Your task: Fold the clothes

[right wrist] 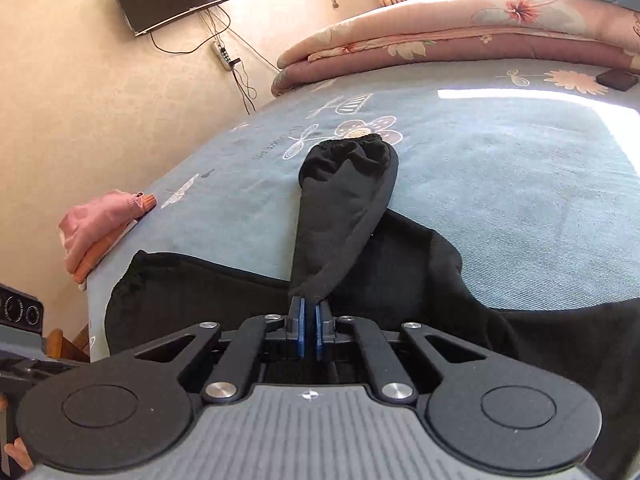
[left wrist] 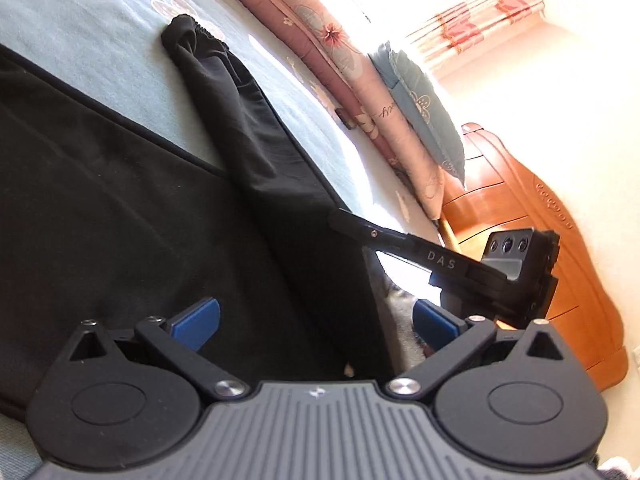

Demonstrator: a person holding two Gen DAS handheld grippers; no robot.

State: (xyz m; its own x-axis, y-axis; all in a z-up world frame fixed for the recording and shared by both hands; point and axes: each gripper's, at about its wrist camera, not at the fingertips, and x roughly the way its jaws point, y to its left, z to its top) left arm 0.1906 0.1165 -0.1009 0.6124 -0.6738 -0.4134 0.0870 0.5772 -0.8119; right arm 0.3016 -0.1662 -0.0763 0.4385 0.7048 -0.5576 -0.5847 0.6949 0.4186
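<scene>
claws first: our right claw (right wrist: 308, 322) is pinched on the black garment's sleeve (right wrist: 344, 208), left claw (left wrist: 316, 326) spread wide w/ dark cloth between the pads. black garment (left wrist: 100, 200) lies on the blue bed cover (right wrist: 500, 200), cuff farthest out.

Left gripper (left wrist: 314, 322) with blue pads (left wrist: 198, 322), black linkage arms, silver screws, round black discs, ribbed grey body, right gripper (right wrist: 309, 330) the same build, white "DAS" lettering along one black finger (left wrist: 400, 242)
</scene>
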